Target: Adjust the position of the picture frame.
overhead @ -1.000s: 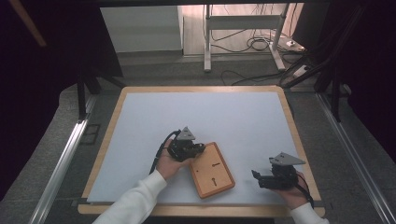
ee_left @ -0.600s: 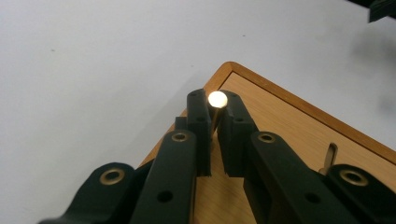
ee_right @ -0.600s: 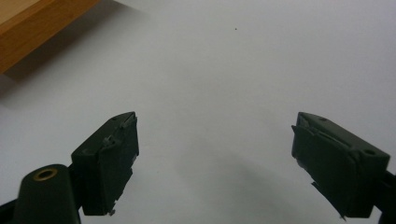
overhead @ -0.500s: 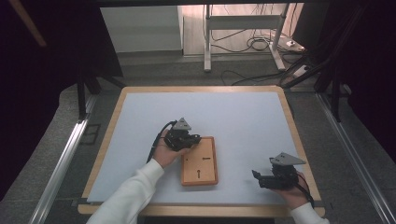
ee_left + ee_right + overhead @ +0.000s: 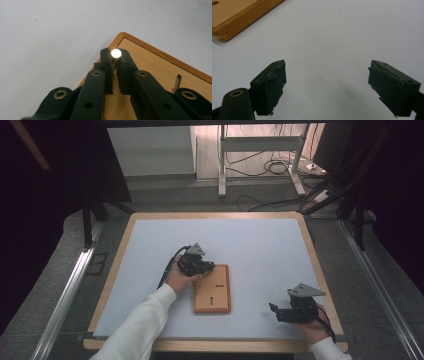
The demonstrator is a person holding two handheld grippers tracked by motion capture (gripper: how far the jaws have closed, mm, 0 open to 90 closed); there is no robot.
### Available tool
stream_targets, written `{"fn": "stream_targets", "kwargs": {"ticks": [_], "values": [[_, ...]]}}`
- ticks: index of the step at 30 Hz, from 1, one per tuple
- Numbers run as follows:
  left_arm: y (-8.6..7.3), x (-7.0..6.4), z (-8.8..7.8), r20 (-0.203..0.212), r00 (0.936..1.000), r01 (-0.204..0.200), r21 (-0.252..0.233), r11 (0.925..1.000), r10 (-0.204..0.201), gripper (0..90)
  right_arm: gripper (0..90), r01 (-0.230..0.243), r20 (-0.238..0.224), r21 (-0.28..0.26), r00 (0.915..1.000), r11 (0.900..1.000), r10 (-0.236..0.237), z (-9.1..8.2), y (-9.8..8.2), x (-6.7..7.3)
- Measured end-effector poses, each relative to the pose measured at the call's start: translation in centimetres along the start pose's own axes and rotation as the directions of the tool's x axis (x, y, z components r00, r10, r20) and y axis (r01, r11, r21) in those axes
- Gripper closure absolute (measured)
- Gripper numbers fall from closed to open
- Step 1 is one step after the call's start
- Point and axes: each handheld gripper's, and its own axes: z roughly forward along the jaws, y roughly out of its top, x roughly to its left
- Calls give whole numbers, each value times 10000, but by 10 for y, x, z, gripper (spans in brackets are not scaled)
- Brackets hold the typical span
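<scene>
Right gripper [image 5: 272, 309] low at near-right edge of table [image 5: 260, 235], jaws spread wide w/ nothing between, wooden board [image 5: 212, 289] flat mid-table, left gripper [image 5: 209, 267] at board's far-left corner, jaws pinching a small brass peg [image 5: 115, 55], peg tip glaring.

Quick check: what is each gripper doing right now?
Left gripper: shut on a thin brass-coloured metal pin, over the wooden board.
Right gripper: open, holding nothing.

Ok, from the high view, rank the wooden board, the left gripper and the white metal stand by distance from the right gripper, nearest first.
From the right gripper:
1. wooden board, just to its left on the mat.
2. left gripper, at the board's far corner.
3. white metal stand, on the floor beyond the table.
</scene>
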Motion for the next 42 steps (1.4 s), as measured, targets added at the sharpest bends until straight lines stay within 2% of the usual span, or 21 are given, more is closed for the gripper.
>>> {"fn": "stream_targets", "kwargs": {"ticks": [7, 9, 11, 16, 19, 24, 27, 33, 42], "values": [[1, -1, 2, 27, 10000, -78, 67, 9999, 78, 838, 145, 12, -7, -8, 10000, 10000, -12, -1, 0, 0], [1, -2, 2, 91, 9999, 69, 2, 10000, -69, 830, 145, 23, -7, 23, 10000, 10000, -23, 0, 0, 0], [2, -3, -1, 71, 9999, 85, -154, 9998, -84, 746, 145, 42, -3, 28, 10000, 10000, -42, 0, 0, 1], [7, -14, -17, -513, 9984, -257, -354, 9990, 239, 450, 145, 56, -7, -114, 10000, 9999, -56, -1, 0, 1], [4, -23, -28, -483, 9973, -560, -316, 9979, 545, 363, 145, 133, -76, -191, 9999, 9997, -134, -1, 1, 2], [-4, -30, -39, -449, 9961, -769, -248, 9967, 757, 325, 145, 200, -109, -267, 9997, 9994, -203, -1, 1, 5], [-9, -29, -44, -330, 9983, -481, -316, 9983, 470, 315, 144, 249, -133, -342, 9996, 9991, -253, 0, 2, 6], [-16, -27, -50, -359, 9991, -227, -160, 9996, 221, 313, 144, 344, -150, -495, 9993, 9982, -352, 1, 1, 7], [-17, -27, -49, -375, 9988, -323, -83, 9994, 319, 318, 144, 401, -175, -889, 9990, 9952, -418, 3, 2, 11]]}}
